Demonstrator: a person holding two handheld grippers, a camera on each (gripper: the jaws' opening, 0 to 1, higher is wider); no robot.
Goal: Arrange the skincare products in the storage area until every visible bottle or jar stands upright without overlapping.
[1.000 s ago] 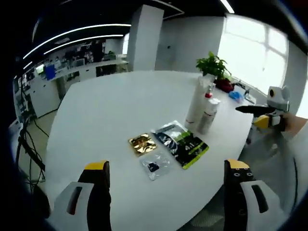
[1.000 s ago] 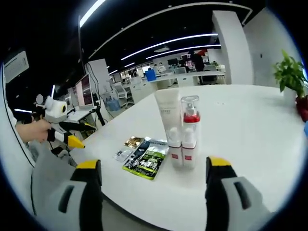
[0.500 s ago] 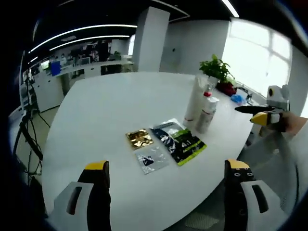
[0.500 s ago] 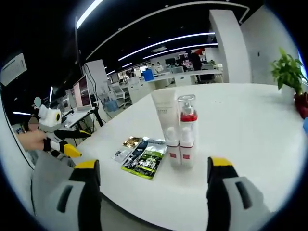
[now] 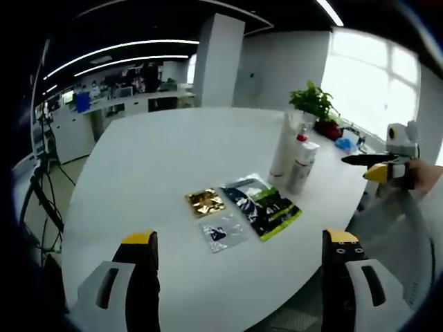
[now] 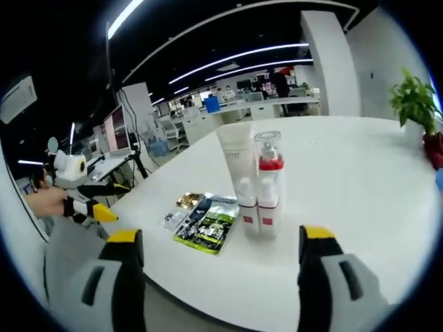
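Currently both tools are released, jaws wide apart, holding nothing, off the white desk (image 5: 159, 166). Skincare bottles: a white tube (image 6: 237, 176) and a red-collared pump bottle (image 6: 268, 185) stand upright, touching, mid-desk. Flat sachets (image 6: 202, 220) lie at their 8 o'clock. A potted plant (image 6: 416, 104) stands at 2 o'clock; open office behind.

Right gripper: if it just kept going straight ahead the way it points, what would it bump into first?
Probably the pump bottle and the white tube beside it, standing on the table between its open jaws; depth is hard to judge.
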